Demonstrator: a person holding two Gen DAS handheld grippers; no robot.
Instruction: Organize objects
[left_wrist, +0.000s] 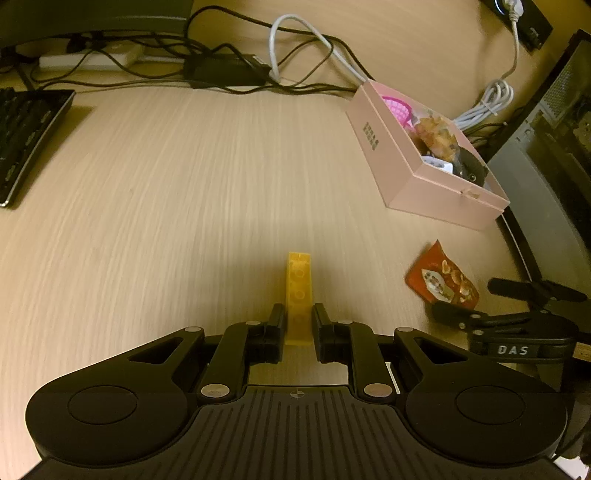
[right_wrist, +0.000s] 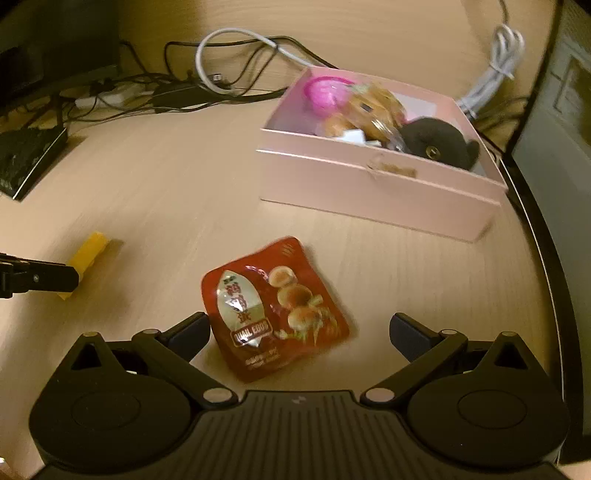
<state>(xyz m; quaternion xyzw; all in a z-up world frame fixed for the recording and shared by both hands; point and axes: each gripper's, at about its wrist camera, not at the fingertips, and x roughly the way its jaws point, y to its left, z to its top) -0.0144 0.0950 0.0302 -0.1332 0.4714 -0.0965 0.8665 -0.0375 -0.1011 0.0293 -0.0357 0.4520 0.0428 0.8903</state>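
My left gripper is shut on a long yellow toy brick that lies on the wooden desk; the brick also shows in the right wrist view with a left finger across it. My right gripper is wide open just above the desk, with a red quail-egg snack pouch lying between its fingers, nearer the left one. The pouch shows in the left wrist view too, beside the right gripper. A pink open box holds a pink basket, snacks, a white item and a black item.
The pink box stands at the right back of the desk. A keyboard lies at the left. Black and white cables and a power strip run along the back. A dark computer case stands past the right edge.
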